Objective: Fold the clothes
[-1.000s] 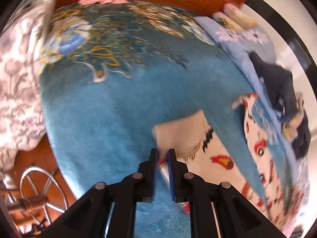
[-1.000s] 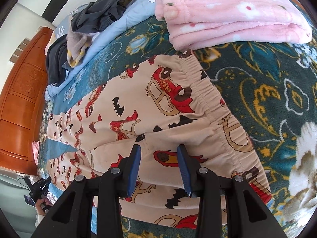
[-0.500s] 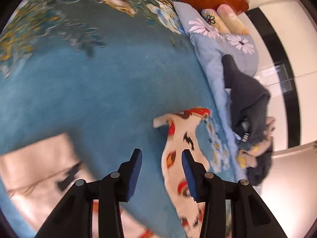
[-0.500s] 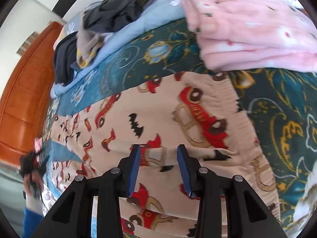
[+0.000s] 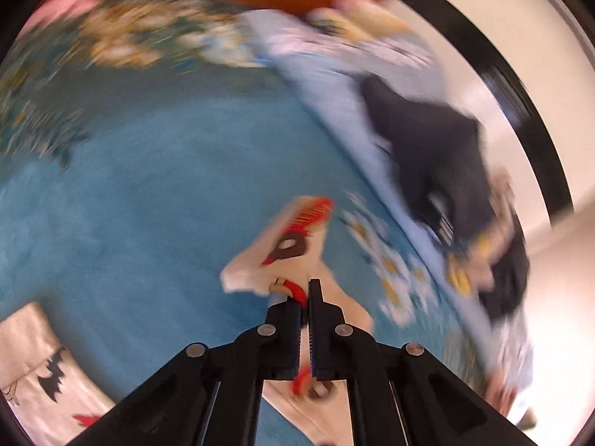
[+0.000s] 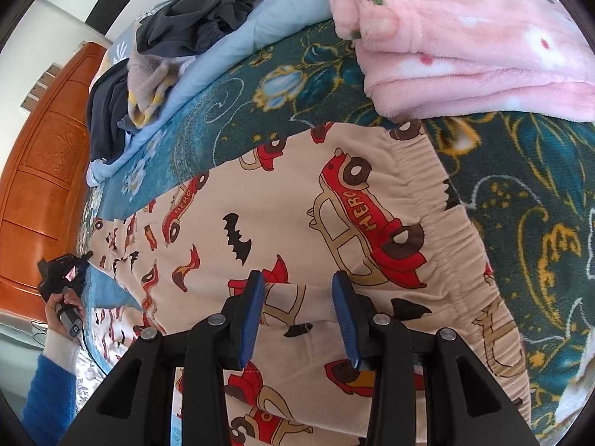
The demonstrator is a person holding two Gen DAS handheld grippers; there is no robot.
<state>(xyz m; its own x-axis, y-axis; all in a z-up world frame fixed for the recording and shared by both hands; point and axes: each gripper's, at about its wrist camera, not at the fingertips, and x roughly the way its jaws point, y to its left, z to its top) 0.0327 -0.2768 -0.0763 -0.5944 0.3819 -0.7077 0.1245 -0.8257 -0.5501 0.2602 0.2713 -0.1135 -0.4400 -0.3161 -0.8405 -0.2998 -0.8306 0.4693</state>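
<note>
Spread flat on the bed's teal floral plush blanket (image 6: 520, 186): beige fleece pyjama trousers printed with red cars and black bats (image 6: 297, 200), long axis from waistband at 3 o'clock to leg ends at 9 o'clock in the right wrist view. Left gripper (image 5: 307, 290) clenched on a leg hem. Right gripper (image 6: 299, 316) released, hovering nearer the waistband.

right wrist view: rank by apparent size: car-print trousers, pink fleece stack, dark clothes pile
1. car-print trousers, fill most of the frame, though nearest the camera
2. pink fleece stack
3. dark clothes pile, farthest away, so true size unsure
</note>
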